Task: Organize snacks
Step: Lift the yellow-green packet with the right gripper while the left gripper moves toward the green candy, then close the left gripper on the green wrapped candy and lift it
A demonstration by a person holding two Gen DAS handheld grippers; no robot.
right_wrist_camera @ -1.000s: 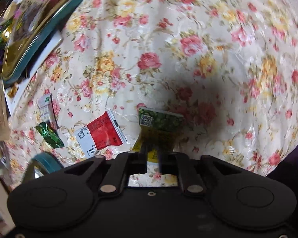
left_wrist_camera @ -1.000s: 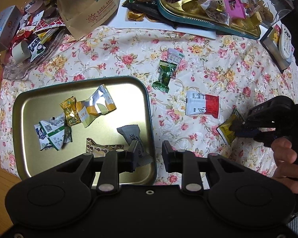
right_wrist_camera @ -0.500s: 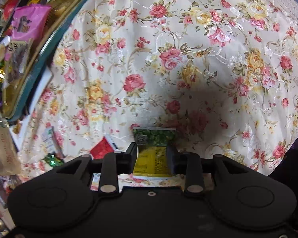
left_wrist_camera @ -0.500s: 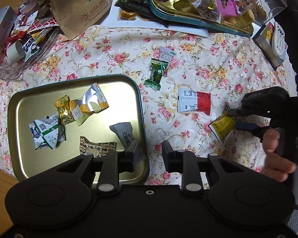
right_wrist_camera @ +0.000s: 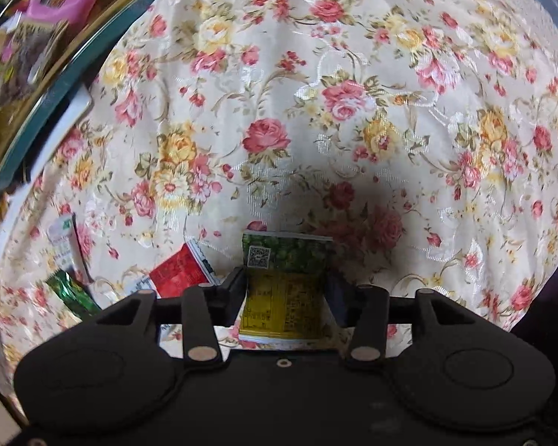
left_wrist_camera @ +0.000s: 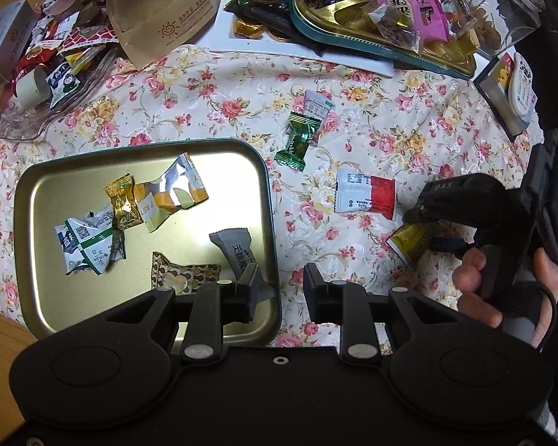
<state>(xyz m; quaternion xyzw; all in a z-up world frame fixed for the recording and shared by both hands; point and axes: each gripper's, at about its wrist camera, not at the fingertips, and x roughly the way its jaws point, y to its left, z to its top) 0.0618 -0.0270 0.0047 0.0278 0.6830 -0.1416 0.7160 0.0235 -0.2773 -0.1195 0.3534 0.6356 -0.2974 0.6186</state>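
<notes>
Yellow-green packet (right_wrist_camera: 284, 293) between right gripper (right_wrist_camera: 284, 290) fingers; red-white packet (right_wrist_camera: 178, 271) just beside.

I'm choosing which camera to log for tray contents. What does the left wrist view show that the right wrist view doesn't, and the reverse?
Only the left wrist view shows the gold tray with its wrapped candies, and the open left gripper above its rim. Only the right wrist view shows the QR code on the yellow-green packet held by the right gripper. Both show that packet, the red-white sachet and the green candy on the floral cloth.

Floral tablecloth (left_wrist_camera: 241, 104) under gold tray (left_wrist_camera: 37, 186), wrapped snacks (left_wrist_camera: 364, 195)
</notes>
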